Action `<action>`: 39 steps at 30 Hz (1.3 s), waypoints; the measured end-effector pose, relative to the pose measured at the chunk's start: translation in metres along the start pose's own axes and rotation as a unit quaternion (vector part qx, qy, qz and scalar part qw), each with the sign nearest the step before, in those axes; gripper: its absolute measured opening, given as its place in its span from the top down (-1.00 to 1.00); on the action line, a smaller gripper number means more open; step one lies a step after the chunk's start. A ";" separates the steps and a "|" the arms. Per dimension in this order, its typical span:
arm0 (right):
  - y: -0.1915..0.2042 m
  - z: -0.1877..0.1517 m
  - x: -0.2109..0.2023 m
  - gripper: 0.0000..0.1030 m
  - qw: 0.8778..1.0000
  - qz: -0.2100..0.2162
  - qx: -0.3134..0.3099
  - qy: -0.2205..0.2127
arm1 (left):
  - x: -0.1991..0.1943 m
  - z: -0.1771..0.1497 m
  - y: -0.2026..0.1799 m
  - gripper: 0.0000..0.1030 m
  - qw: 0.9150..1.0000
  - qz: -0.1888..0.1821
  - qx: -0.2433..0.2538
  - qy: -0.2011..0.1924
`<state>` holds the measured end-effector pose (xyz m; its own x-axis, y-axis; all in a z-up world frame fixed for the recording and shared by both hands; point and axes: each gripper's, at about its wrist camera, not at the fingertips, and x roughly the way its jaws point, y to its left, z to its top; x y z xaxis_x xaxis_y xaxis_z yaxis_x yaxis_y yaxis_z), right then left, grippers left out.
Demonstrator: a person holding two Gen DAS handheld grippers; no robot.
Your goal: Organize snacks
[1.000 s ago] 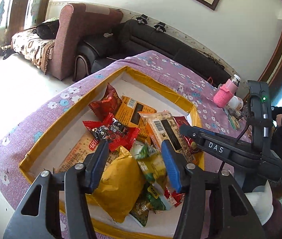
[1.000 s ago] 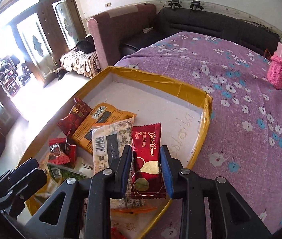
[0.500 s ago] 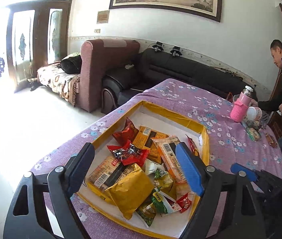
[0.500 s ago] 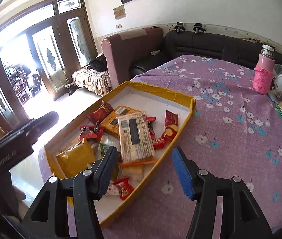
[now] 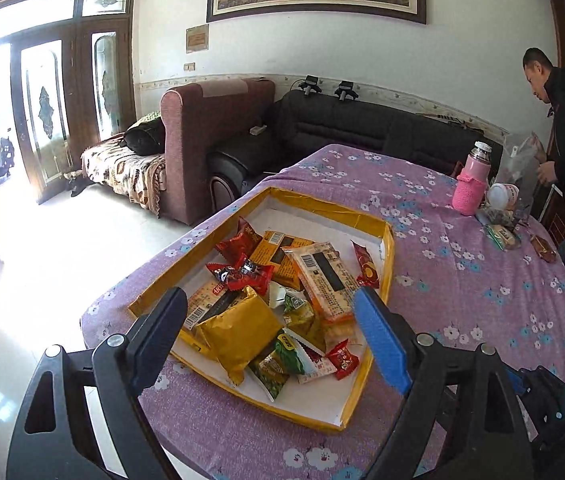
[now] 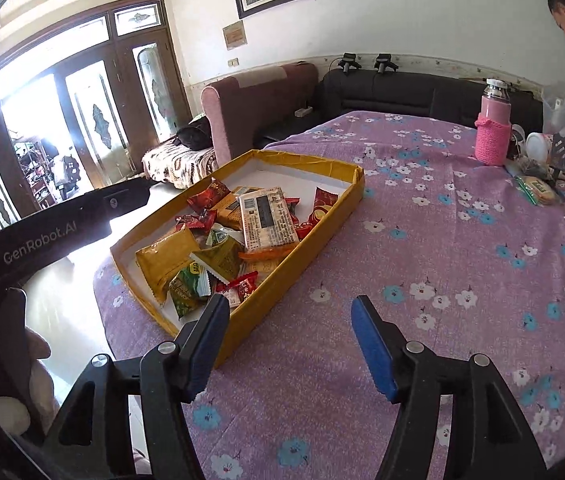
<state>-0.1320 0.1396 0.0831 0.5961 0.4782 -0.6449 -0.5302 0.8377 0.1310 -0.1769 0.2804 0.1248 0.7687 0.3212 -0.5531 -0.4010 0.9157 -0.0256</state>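
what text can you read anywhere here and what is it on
"GenRobot.AI": on the black body of the left tool, seen from the right wrist.
"MIO", partly cut off: on the green packet in the tray.
Barcodes, print on the other packets and the wall plaque: too small or blurred to read.

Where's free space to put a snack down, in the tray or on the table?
In the tray, only the white floor at the far end toward the sofa and a thin strip at the near corner are bare; the snack pile fills the middle. The tablecloth right of the tray is bare up to the pink bottle and clutter at the far right edge.
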 end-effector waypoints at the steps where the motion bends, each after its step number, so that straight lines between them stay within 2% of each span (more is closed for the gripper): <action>1: 0.000 -0.001 -0.004 -0.27 1.000 0.000 -0.002 -0.003 | -0.004 0.000 -0.002 -0.68 1.000 -0.002 0.003 -0.003; 19: 0.018 -0.017 -0.034 -0.38 0.999 0.006 -0.024 -0.021 | -0.051 -0.006 -0.013 -0.68 0.999 -0.003 0.020 -0.047; 23: 0.020 -0.018 -0.035 -0.38 0.999 0.007 -0.024 -0.022 | -0.065 -0.007 -0.013 -0.68 0.996 0.018 0.020 -0.082; 25: 0.022 -0.019 -0.036 -0.38 0.999 0.009 -0.024 -0.025 | -0.075 -0.006 -0.011 -0.68 0.993 0.041 0.013 -0.106; 27: 0.023 -0.019 -0.039 -0.38 0.999 0.013 -0.022 -0.032 | -0.081 -0.006 -0.008 -0.90 0.990 0.068 0.008 -0.120; 29: 0.025 -0.019 -0.041 -0.39 0.999 0.017 -0.024 -0.036 | -0.080 -0.007 -0.004 -1.00 0.990 0.073 0.005 -0.117; 35: 0.033 -0.023 -0.037 -0.40 0.999 0.017 -0.037 -0.033 | -0.055 -0.011 0.010 -1.00 0.996 0.061 -0.022 -0.055; 37: 0.036 -0.025 -0.035 -0.40 0.998 0.019 -0.042 -0.029 | -0.056 -0.014 0.011 -1.00 0.996 0.062 -0.026 -0.058; 39: 0.039 -0.027 -0.032 -0.40 0.998 0.018 -0.050 -0.028 | -0.060 -0.018 0.011 -1.00 0.995 0.056 -0.027 -0.080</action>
<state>-0.1885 0.1499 0.0887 0.6069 0.5228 -0.5986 -0.6075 0.7908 0.0746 -0.2368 0.2671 0.1433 0.7852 0.4595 -0.4151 -0.5118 0.8589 -0.0174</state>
